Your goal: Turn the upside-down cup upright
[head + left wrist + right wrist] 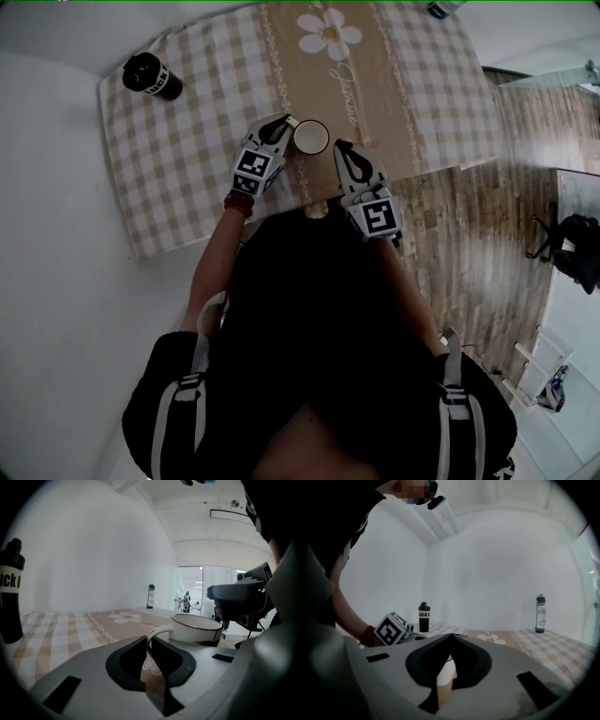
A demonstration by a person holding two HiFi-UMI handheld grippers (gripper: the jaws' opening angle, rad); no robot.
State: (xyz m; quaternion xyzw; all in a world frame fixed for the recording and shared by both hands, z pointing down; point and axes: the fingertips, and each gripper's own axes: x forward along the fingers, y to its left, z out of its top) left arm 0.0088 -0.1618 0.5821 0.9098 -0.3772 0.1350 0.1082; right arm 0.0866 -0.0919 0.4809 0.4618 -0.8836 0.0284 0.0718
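A white cup with a dark rim stands mouth up on the brown runner near the table's front edge. In the left gripper view the cup sits just ahead, and its thin handle runs between the dark pads. My left gripper is shut on that handle from the cup's left side. My right gripper is shut with nothing in it, just right of the cup. A strip of the cup shows below its closed tips.
A black bottle stands at the far left of the checked cloth. A second bottle stands at the far right end. The table's front edge runs close to the person's body, with wooden floor to the right.
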